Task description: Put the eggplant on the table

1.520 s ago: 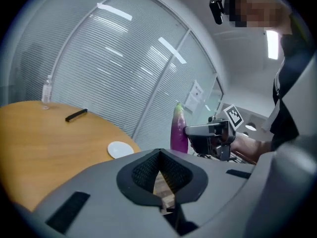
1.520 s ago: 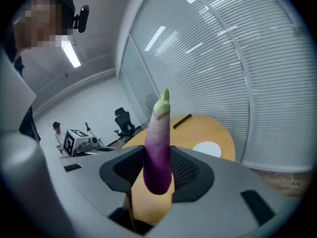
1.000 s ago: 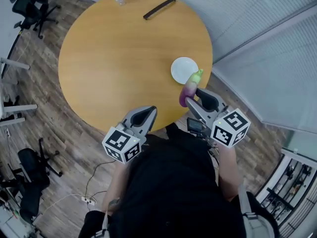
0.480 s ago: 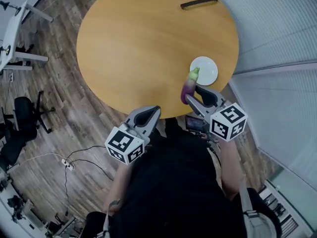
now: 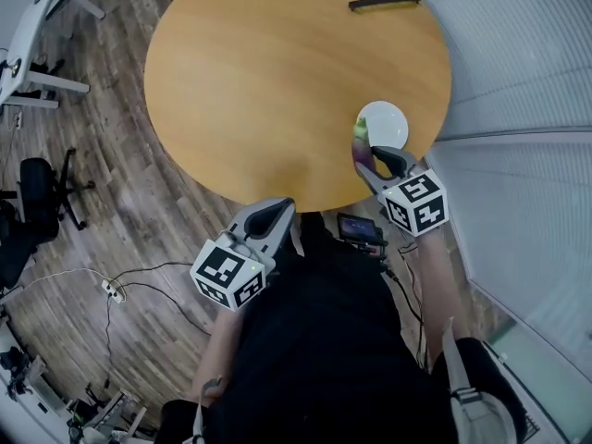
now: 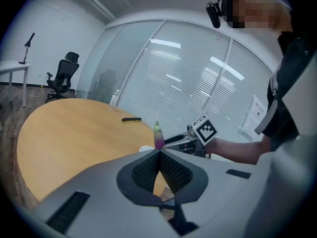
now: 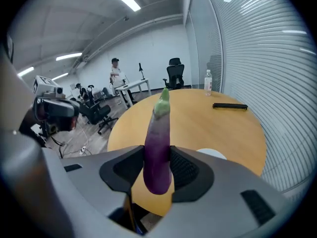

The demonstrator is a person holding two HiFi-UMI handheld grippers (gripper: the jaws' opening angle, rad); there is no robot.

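Observation:
The eggplant [image 7: 158, 148], purple with a green stalk end, sits clamped between the pads of my right gripper [image 7: 157, 170], stalk pointing away from the jaws. In the head view the eggplant [image 5: 359, 144] hangs over the near right rim of the round wooden table [image 5: 268, 72], right beside a white plate [image 5: 384, 123], with the right gripper [image 5: 367, 162] behind it. Whether it touches the tabletop I cannot tell. My left gripper [image 5: 276, 211] hovers off the table's near edge, shut and holding nothing; its pads [image 6: 148, 165] meet in the left gripper view, where the eggplant [image 6: 158, 135] also shows.
A black bar [image 5: 383, 3] lies at the table's far side, and a water bottle [image 7: 207, 82] stands beyond it. Glass walls with blinds [image 5: 518, 72] run close on the right. Office chairs [image 5: 37, 192] and cables [image 5: 120, 289] are on the wood floor at left.
My right gripper has come down and tilted with the eggplant, closer to the table rim beside the plate. The left gripper shifted slightly. The head view has swung.

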